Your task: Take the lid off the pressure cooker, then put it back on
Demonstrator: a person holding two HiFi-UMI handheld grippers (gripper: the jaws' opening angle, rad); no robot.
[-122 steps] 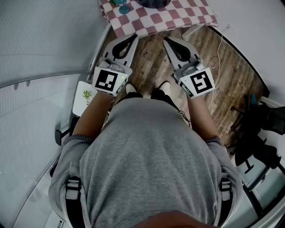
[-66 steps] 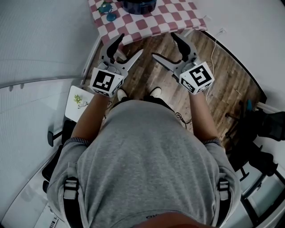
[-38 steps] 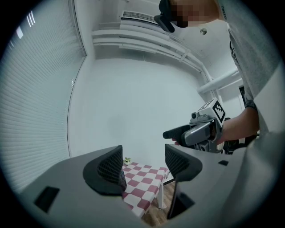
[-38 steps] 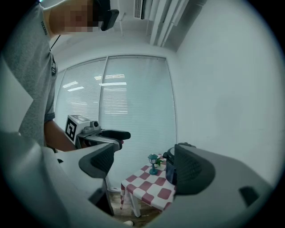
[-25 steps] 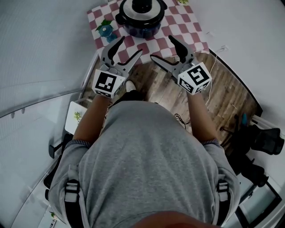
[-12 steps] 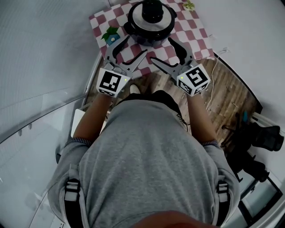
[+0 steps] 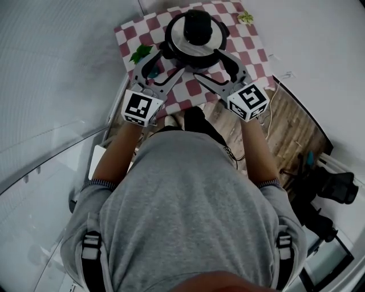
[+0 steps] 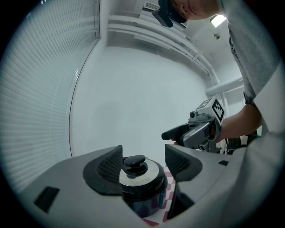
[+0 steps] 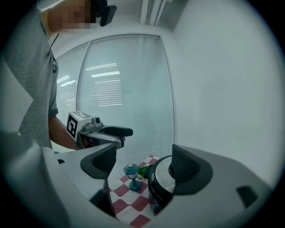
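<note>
The dark pressure cooker (image 7: 197, 48) stands on a red-and-white checked tablecloth (image 7: 239, 40). Its silver lid (image 7: 181, 39) with a black knob (image 7: 198, 25) sits on it. My left gripper (image 7: 166, 65) is open just short of the pot's near left side. My right gripper (image 7: 210, 65) is open at the near right; its jaws have just been closing a little, with nothing between them. In the left gripper view the cooker (image 8: 141, 196) and its knob (image 8: 135, 164) show ahead between the open jaws. In the right gripper view the cooker (image 9: 161, 189) is partly hidden by one jaw.
A small teal lamp figure (image 9: 132, 176) and a green leafy ornament (image 7: 140, 53) stand left of the pot. Another small green thing (image 7: 245, 17) lies at the cloth's far right. Wooden floor (image 7: 291, 122) with a white cable lies to the right; walls enclose the table.
Both grippers have moved forward from over the floor to over the table's near edge, up to the cooker. Both stay open, and the lid stays on the pot.
</note>
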